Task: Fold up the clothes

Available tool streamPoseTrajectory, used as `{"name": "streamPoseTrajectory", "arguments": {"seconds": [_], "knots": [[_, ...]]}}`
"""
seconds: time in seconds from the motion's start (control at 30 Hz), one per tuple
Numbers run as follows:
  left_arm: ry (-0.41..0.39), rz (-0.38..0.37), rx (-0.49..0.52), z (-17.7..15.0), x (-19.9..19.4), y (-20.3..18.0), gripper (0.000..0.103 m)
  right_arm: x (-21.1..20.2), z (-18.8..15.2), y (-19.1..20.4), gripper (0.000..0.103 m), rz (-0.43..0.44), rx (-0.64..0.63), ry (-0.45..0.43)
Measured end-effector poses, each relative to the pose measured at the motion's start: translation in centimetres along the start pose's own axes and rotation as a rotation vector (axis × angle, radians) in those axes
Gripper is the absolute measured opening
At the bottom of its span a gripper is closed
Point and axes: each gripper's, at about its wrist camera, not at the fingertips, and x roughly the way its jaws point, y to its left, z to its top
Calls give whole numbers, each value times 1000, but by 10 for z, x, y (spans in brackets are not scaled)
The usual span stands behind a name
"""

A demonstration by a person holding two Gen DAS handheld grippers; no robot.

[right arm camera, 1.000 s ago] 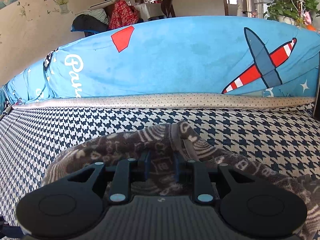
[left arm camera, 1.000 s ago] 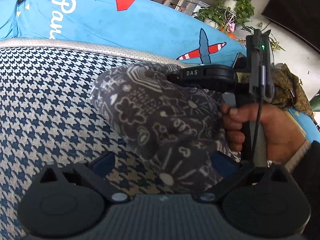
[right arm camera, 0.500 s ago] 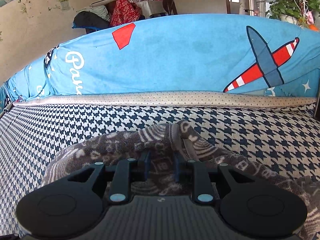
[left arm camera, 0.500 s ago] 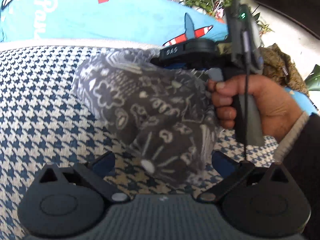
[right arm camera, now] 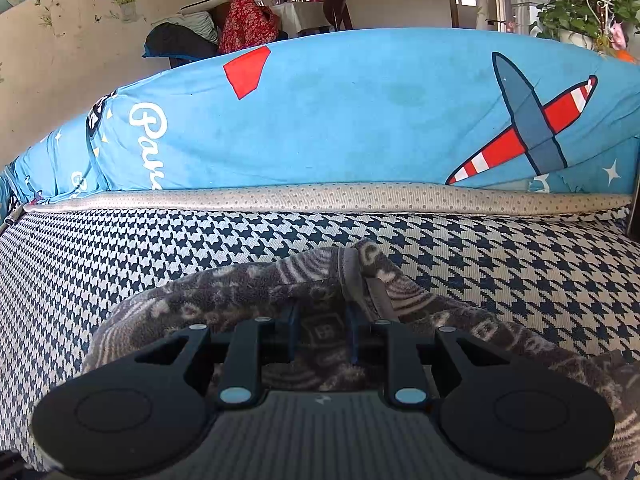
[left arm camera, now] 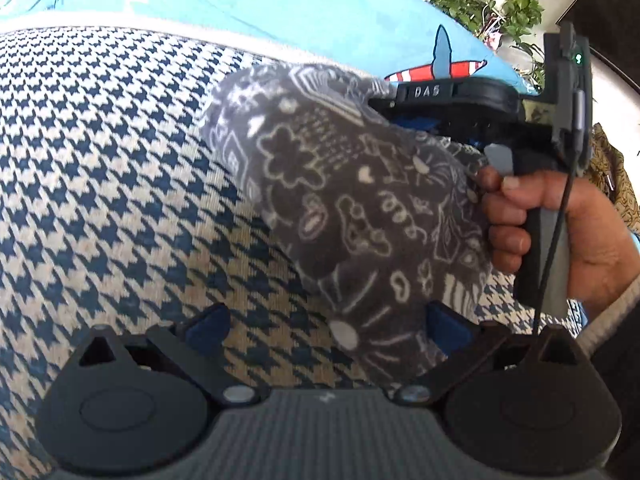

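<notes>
One houndstooth cushion (left arm camera: 120,184) is seen, with one blue aeroplane-print cover (right arm camera: 360,120) behind it. On the cushion one grey doodle-print garment (left arm camera: 360,208) is bunched, part of it lifted off the fabric where it is held.

The right tool (right arm camera: 322,336) is clenched on a gathered fold of that garment, cloth being visibly pinched between its narrowed fingers. The left tool (left arm camera: 326,324) is released, its fingers spread wide; the hanging lower edge of the garment lies between them, near the right-hand finger, and is not pressed. The right hand (left arm camera: 552,232) is seen around its handle.

The step in hand is judged to be a second grasp at the loose lower edge. It would be done well if a single layer at the hem were taken rather than a bunch, if the right grip were kept steady meanwhile, and if the cloth were then drawn taut between the two tools before being laid flat on the cushion.

Counted: one cushion, one cover, one garment, two tools, one hand.
</notes>
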Motion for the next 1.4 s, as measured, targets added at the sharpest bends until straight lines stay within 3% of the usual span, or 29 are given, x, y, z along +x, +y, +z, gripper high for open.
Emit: {"name": "streamPoseTrajectory", "arguments": {"seconds": [0.07, 0.4, 0.77, 0.87, 1.07, 1.4], "knots": [[-14, 37, 62, -6, 3, -7, 103, 0, 0, 0, 22, 1, 2, 1], [-40, 115, 134, -12, 13, -19, 103, -1, -3, 2, 23, -15, 0, -16], [-50, 140, 158, -11, 23, -35, 103, -14, -7, 7, 25, -47, 33, -55], [-54, 146, 165, -12, 24, -37, 103, -27, -5, 7, 33, -30, 72, -75], [-55, 147, 168, -14, 25, -40, 103, -62, -9, 11, 34, -9, 64, -110], [-46, 144, 156, -13, 23, -46, 103, -119, -62, -3, 37, -52, 90, -26]]}}
